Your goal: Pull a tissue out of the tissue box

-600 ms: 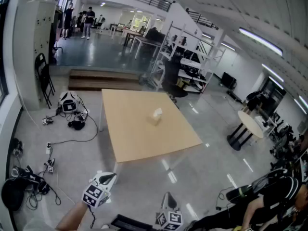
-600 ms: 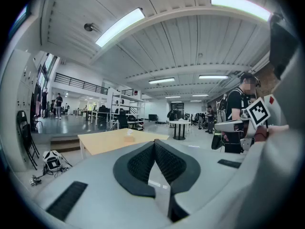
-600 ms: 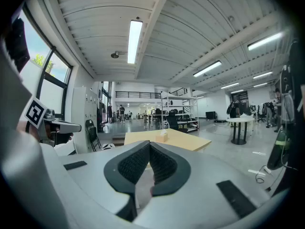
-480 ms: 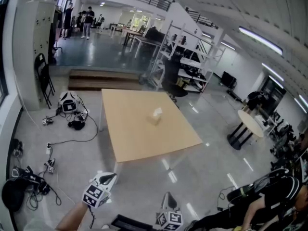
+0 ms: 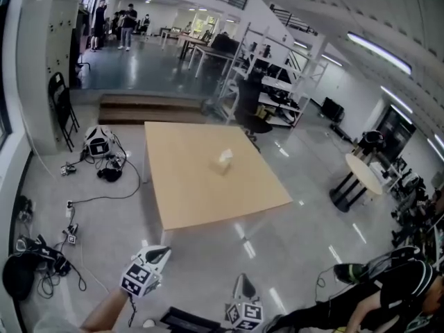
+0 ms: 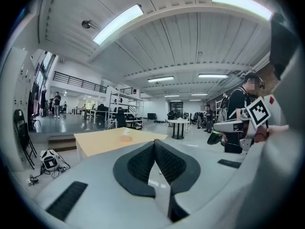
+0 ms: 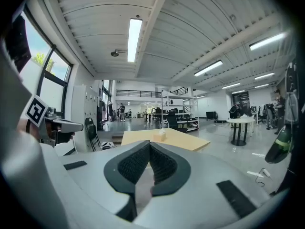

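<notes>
The tissue box (image 5: 223,162) is small and pale, with a white tissue sticking up from its top. It stands near the middle of a light wooden table (image 5: 201,200), far ahead of both grippers. The left gripper (image 5: 161,254) and right gripper (image 5: 242,279) hang low near the bottom of the head view, over the floor and well short of the table. In the left gripper view the left gripper (image 6: 154,142) has its pads together on nothing, with the box (image 6: 126,137) distant. The right gripper (image 7: 149,143) is likewise shut and empty, and the box (image 7: 162,135) lies beyond it.
Cables, bags and gear (image 5: 104,166) litter the floor left of the table. A black chair (image 5: 62,109) stands by the left wall. A low wooden step (image 5: 152,109) and shelving (image 5: 270,82) lie behind the table. A round table (image 5: 364,179) and a seated person (image 5: 388,290) are at right.
The head view has shifted slightly, so the table and box sit a little higher in the picture. Both grippers keep their places and stay shut.
</notes>
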